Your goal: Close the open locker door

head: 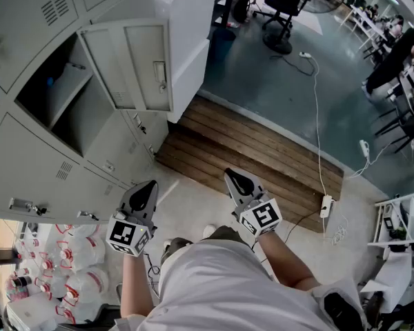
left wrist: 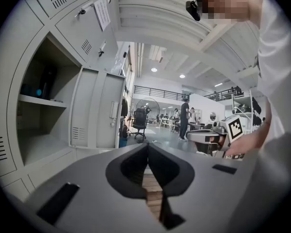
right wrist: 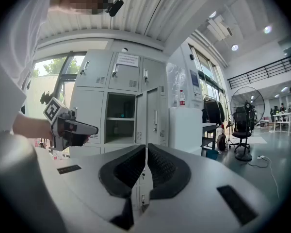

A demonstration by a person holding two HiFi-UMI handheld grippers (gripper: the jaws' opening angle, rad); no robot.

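Not started: pale grey metal locker door [head: 134, 64] wide open at upper left, beside its dark compartment [head: 55, 102]. Left gripper [head: 146, 186] & right gripper [head: 236, 178] both clenched on nothing, well apart from door. Remaining: reach, push shut.

Open-plan office or lab floor inside an industrial-type hall. Bank of grey steel lockers [head: 27, 178] along one wall. Black swivel chair [head: 283, 5] and pedestal fan [right wrist: 246, 105] on a smooth grey floor [head: 262, 81]. Long tables [head: 364, 21] with seated people [head: 400, 52] at the far side. Extension cable [head: 315, 109] laid across the floor to a power strip [head: 326, 205]. Mezzanine railing [left wrist: 157, 92], round ceiling lights [left wrist: 154, 70], ribbed ceiling [right wrist: 150, 8] overhead. White rack [head: 400, 229] with loose gear.
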